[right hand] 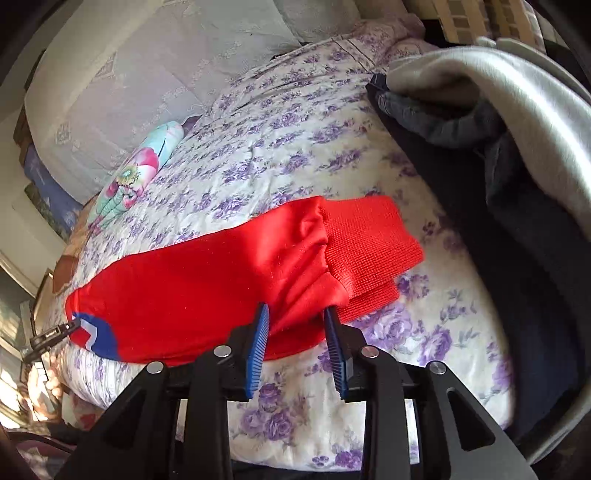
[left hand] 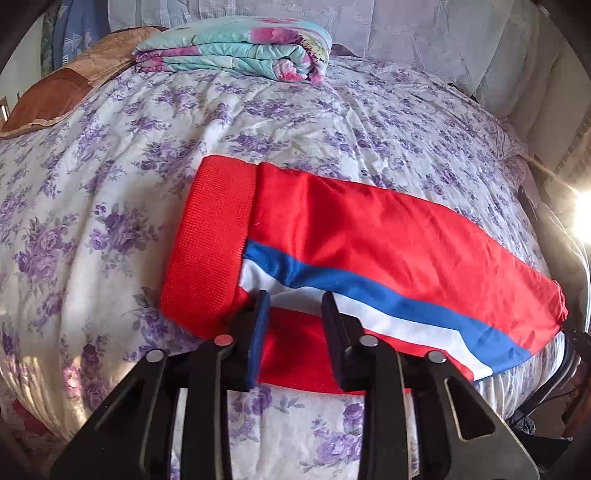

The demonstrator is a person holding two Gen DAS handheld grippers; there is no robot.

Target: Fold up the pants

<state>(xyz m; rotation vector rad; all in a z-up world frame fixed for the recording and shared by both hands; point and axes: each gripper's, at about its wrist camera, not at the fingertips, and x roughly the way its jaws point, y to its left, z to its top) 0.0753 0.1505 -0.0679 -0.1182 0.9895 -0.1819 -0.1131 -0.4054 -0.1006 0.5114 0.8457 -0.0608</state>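
Red pants (left hand: 369,229) with a blue and white side stripe lie flat on a bed with a purple flowered cover (left hand: 110,166), folded lengthwise. The ribbed red waistband (left hand: 214,236) is at the left in the left wrist view. My left gripper (left hand: 295,299) is open, its fingers over the near edge by the waistband. In the right wrist view the pants (right hand: 207,280) end in ribbed red cuffs (right hand: 369,251) at the right. My right gripper (right hand: 295,314) is open, its fingers at the near edge of the leg just short of the cuffs. The left gripper (right hand: 55,332) shows at the far left.
A folded turquoise and pink flowered quilt (left hand: 240,48) lies at the far side of the bed, also in the right wrist view (right hand: 144,170). A brown pillow (left hand: 62,92) is at the far left. Grey and dark clothes (right hand: 498,129) are piled at the right. A pale padded wall (left hand: 406,33) stands behind.
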